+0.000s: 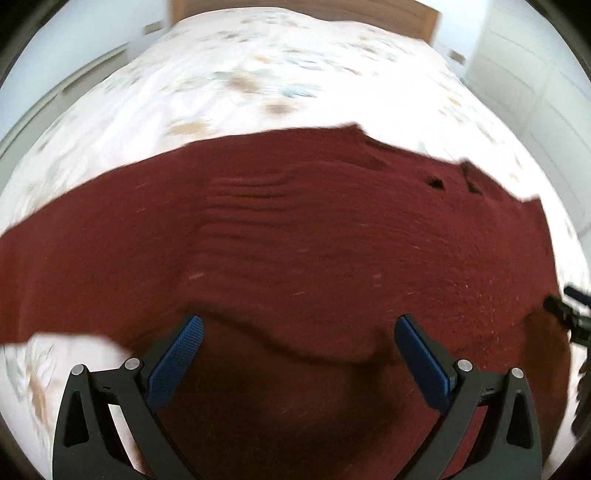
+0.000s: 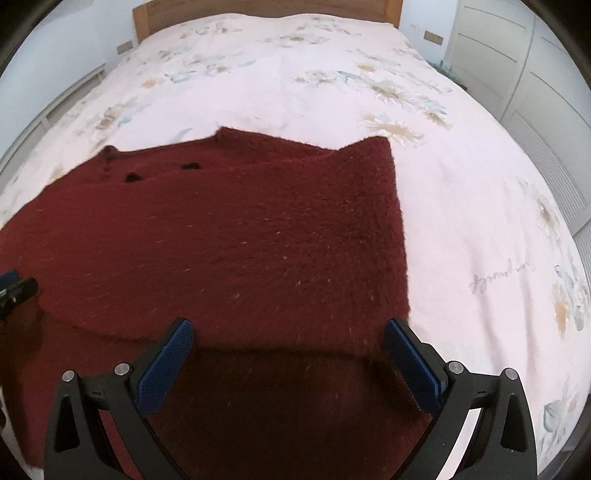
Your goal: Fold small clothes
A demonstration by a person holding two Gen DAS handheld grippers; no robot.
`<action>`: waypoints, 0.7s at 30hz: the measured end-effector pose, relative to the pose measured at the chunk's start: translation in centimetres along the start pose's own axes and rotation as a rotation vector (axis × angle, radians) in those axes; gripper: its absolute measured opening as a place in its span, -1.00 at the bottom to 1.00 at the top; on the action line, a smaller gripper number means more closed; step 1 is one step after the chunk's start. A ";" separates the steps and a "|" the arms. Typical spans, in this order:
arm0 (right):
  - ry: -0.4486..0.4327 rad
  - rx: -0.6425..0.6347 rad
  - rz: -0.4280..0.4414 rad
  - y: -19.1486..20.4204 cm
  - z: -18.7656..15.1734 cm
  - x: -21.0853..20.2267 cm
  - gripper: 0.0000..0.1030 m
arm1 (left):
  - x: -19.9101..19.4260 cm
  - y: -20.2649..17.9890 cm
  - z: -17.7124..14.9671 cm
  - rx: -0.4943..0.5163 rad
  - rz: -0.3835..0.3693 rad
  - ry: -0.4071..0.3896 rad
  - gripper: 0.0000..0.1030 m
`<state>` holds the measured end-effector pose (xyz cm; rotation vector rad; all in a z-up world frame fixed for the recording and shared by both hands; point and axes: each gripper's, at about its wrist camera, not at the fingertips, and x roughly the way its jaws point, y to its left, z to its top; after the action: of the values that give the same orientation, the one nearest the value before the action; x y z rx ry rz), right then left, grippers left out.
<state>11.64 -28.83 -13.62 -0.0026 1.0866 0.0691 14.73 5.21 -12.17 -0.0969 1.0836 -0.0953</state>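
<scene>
A dark red fuzzy knit sweater (image 2: 258, 229) lies spread on the floral bedspread (image 2: 461, 184), nearer the bed's foot than the wooden headboard (image 2: 147, 18). Its far edge shows small dark holes (buttonholes, perhaps) and its near hem is doubled into a shadowed fold. The left gripper (image 1: 299, 332) and right gripper (image 2: 288, 334) hover over that fold, each with fingers spread wide, pinching nothing.

Illegible cursive script on bedspread (image 2: 495, 279)
</scene>
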 end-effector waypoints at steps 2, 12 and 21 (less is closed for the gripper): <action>-0.007 -0.005 0.005 -0.2 -0.5 -0.9 0.99 | -1.5 1.9 -0.3 -0.080 0.008 0.009 0.98; -0.037 0.030 -0.002 -1.8 -3.1 -5.0 0.99 | -7.0 16.7 -1.1 -0.428 0.228 -0.054 0.98; -0.034 0.083 -0.030 -3.3 -4.1 -6.5 0.99 | -8.1 26.7 -3.6 -0.746 0.397 -0.029 0.98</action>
<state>5.16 -32.63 -9.93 0.0572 1.0549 -0.0028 8.55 32.62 -10.13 -0.5469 1.0446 0.6710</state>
